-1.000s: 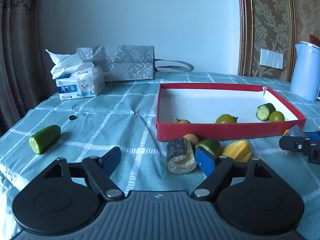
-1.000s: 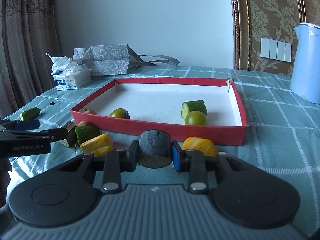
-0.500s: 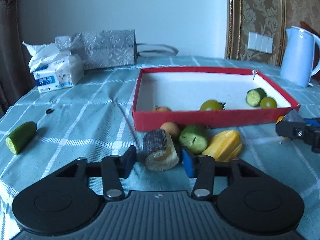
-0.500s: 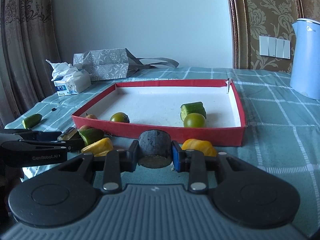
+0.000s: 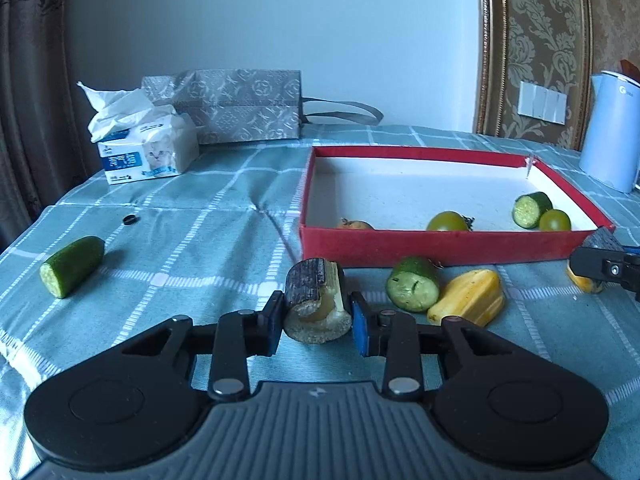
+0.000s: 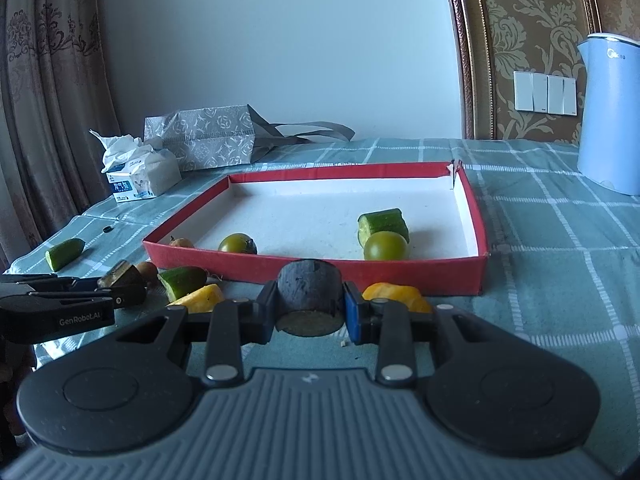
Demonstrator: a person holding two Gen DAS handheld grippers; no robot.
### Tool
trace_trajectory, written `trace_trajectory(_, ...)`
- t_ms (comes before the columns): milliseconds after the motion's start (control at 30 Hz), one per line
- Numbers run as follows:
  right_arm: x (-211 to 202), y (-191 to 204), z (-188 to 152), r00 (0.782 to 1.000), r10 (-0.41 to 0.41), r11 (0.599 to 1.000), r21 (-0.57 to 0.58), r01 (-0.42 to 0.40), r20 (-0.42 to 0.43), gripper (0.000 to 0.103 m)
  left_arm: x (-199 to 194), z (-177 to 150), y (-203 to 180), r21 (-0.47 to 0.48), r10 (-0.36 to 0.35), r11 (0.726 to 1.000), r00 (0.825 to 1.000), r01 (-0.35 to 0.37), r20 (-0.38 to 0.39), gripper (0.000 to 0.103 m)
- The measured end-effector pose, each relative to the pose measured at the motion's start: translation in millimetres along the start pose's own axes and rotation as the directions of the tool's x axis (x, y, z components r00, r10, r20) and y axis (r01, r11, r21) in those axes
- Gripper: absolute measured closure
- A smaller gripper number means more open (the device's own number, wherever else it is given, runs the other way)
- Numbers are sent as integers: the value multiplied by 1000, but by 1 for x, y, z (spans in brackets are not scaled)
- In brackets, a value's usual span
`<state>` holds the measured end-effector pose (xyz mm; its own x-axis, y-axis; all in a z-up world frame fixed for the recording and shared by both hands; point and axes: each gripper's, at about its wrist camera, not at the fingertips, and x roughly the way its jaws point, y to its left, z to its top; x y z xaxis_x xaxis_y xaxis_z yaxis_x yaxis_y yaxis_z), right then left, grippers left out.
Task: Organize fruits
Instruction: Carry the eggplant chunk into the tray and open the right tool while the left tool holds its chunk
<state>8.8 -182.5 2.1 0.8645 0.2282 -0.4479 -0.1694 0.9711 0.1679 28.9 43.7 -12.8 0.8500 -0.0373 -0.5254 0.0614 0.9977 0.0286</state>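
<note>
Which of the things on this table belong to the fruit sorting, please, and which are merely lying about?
Job: red tray; dark-skinned chunks between left gripper (jaws closing) and right gripper; cucumber pieces; green tomatoes; yellow pieces.
Lying about: tissue pack, grey bag, kettle.

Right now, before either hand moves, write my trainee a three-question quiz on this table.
1. True or false: the pale blue electric kettle stands inside the red-walled cardboard tray.
2. How many round green tomatoes lie in the tray? A) one B) two C) four
3. Fill in: the right tool is shut on a ____.

Key: 1 false, it stands on the cloth outside the tray; 2 B; 3 dark cylindrical chunk with a pale cut end.
</note>
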Motion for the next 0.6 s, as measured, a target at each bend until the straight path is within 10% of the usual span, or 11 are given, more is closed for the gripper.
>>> trace_trajectory(600, -6, 1, 3, 998, -1, 1000, 4, 1, 66, 71, -1, 3, 18, -105, 43, 994, 998, -39, 34, 69)
